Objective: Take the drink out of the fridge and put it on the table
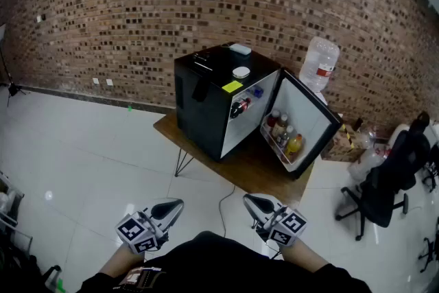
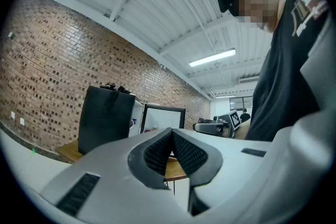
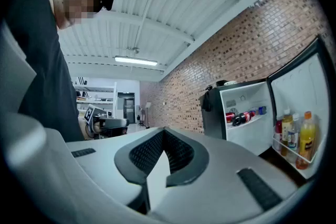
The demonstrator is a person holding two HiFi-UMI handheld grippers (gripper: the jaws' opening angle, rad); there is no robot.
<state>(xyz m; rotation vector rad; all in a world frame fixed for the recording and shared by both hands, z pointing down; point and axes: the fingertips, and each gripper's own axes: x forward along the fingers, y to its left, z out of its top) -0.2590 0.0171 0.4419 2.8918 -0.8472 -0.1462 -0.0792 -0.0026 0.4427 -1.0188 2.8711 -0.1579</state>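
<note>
left gripper [image 1: 175, 206] and right gripper [image 1: 250, 201] hovering low, well apart from mini fridge [image 1: 209, 103], jaws of both pressed together, gripping nothing. fridge door [image 1: 312, 116] standing open; bottled drinks [image 1: 285, 136] sitting in door shelf (cans further inside). nothing taken yet: reaching, grasping, placing on wooden table [image 1: 264, 171] all remaining.

Fridge [image 1: 206, 99] on surface [image 1: 257, 171] at 12 o'clock, door [image 1: 312, 110] open toward 3 o'clock. Bottles [image 1: 285, 136] in door rack, cans [image 1: 240, 107] on inner shelf. Jug [image 1: 320, 64] behind door at 1 o'clock. Chair [image 1: 384, 182] right of surface, at 3 o'clock.
</note>
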